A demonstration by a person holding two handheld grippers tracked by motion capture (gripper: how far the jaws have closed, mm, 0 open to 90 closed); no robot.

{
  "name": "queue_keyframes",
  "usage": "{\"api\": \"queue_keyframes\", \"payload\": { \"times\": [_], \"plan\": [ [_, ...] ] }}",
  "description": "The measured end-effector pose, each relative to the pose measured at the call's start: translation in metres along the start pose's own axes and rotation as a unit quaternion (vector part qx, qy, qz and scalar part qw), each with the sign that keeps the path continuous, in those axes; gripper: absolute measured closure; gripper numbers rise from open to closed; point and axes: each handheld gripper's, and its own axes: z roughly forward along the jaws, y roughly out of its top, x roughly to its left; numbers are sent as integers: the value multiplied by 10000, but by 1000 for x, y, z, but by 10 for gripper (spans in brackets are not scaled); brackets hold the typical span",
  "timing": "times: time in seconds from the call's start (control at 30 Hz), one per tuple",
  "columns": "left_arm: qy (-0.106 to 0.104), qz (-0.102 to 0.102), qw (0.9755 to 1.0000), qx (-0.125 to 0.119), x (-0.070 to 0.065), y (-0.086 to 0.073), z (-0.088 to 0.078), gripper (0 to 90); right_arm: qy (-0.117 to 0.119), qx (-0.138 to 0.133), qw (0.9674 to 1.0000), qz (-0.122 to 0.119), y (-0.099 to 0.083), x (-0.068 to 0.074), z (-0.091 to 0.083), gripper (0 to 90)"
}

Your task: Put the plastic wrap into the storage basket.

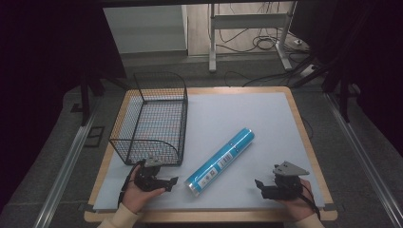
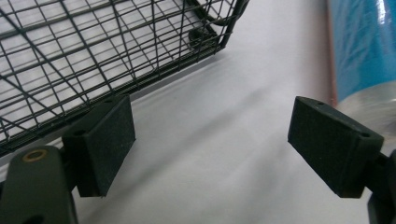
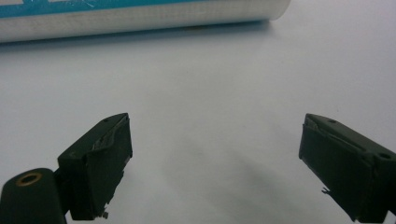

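- The blue cylindrical tube (image 1: 220, 163) lies on its side in the middle of the table, slanting from near-left to far-right, with its silvery near end just right of the left gripper (image 1: 172, 183) and well left of the right gripper (image 1: 258, 184); being round, it could roll away at a glancing touch, and a push on one end would likely swing it round rather than lift it.
- The left gripper stands wide open with nothing between its pads (image 2: 105, 142); in the left gripper view the tube's end (image 2: 369, 51) sits beyond the right-hand pad, outside the gap, so closing from here would probably nudge the tube instead of clamping it.
- The right gripper is likewise open and empty, its pads (image 3: 107, 165) over bare table; the tube (image 3: 140, 16) lies across the far side of the right gripper view, apart from the jaws; a grip taken near one end alone may let the long tube tip and slip out.
- The black wire basket (image 1: 151, 119) stands on the left, its near wall just beyond the left gripper; a jaw or the trailing cable could snag the mesh (image 2: 70, 56) and drag the basket.
- The pale blue-grey table mat (image 1: 247, 114) looks smooth, so little would stop a rolling tube before the table's right edge.
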Motion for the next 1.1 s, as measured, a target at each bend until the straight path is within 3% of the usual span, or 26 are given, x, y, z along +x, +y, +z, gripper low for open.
{"api": "queue_keyframes", "payload": {
  "times": [0.27, 0.57, 0.67, 0.8, 1.1],
  "plan": [
    [56, 118, 9999, -50, -10, 8, -12, 163, -46, -51, 9999, 98, 0, -3, -2, 100],
    [33, 66, 9997, -242, -23, 22, -31, 187, 50, -101, 9999, 109, -1, -6, -5, 104],
    [-83, 48, 9996, -248, -27, 26, -33, 186, 82, -111, 9998, 116, -1, -7, -4, 108],
    [26, 180, 9996, -197, -34, 31, -31, 176, 70, -113, 9998, 117, 0, -5, -5, 109],
    [-86, 333, 9993, -134, -44, 39, -34, 172, 73, -132, 9998, 105, 0, -4, -5, 111]
  ]
}}
